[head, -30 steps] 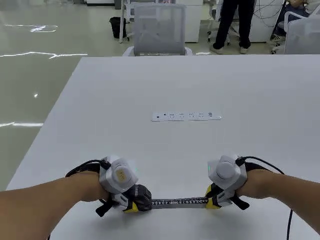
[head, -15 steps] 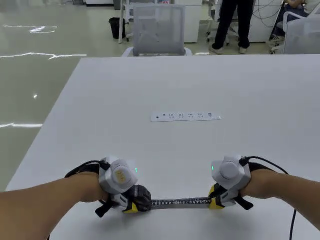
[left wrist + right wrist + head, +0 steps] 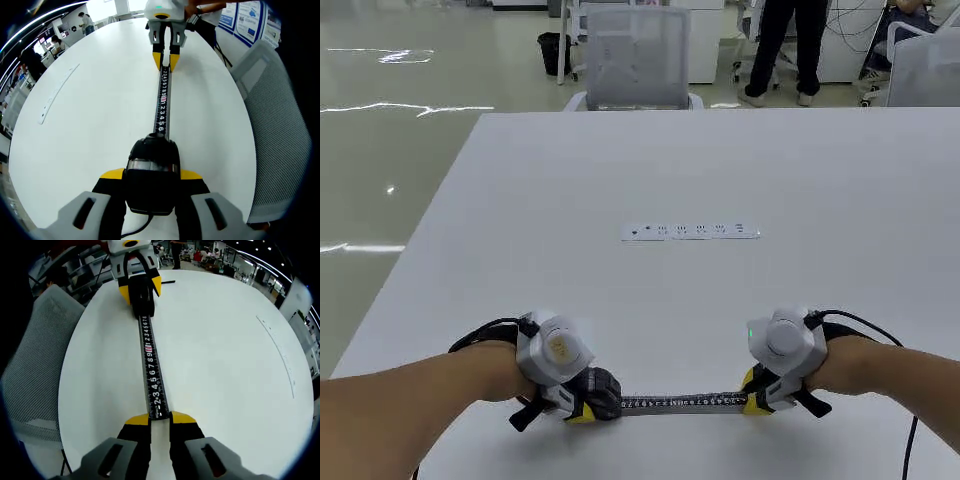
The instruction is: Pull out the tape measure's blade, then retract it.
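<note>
Blade is out, stretched in a straight line between the two hands, low over the near edge of the bench.

Left gripper — fingers are closed on the black tape measure case, one yellow tip on each flank, parted no wider than the case. The case mouth faces the other hand, so the blade leaves it without a kink. This hand looks like the anchor.

Right gripper — fingers are almost together, pinching the free end of the blade where the lowest numbers begin. A narrow pinch suits a thin strip and leaves the printed scale face-up.

Whether the blade rests on the bench or runs just above it, I cannot tell. It looks flat and taut, with no sag showing.

Judgement: this is the pull-out half, with a short stretch of scale exposed; the retraction is not yet done. The return would call for walking the right hand back toward the case with the tip held, letting the spring take up slack. The risk is the tip slipping from the pinch and the blade whipping home.

A power strip lies well apart up the bench, and a mesh chair stands at the far edge.
</note>
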Tool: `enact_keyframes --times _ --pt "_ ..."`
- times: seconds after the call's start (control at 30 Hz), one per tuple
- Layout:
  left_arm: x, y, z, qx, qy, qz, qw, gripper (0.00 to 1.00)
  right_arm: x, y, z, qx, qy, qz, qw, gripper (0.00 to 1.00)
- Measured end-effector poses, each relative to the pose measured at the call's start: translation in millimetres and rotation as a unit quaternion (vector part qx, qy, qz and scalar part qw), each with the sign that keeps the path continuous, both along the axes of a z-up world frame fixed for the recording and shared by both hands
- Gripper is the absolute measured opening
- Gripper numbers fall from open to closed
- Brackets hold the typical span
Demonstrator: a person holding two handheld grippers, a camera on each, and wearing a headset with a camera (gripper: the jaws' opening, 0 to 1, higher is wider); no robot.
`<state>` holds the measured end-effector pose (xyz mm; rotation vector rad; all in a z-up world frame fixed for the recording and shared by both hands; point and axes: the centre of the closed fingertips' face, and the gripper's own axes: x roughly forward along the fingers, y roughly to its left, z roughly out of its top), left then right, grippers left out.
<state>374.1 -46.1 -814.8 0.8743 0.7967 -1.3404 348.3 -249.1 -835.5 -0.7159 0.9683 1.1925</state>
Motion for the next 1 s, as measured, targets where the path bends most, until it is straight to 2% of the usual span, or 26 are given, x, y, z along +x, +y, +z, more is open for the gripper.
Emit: enact_keyframes --times 1.0 --pt "1.2 0.4 -0.1 0.001 0.000 0.000 1.0000 0.33 -1.4 -18.3 -0.4 -0.009 0.004 -0.009 0.9999 0.12"
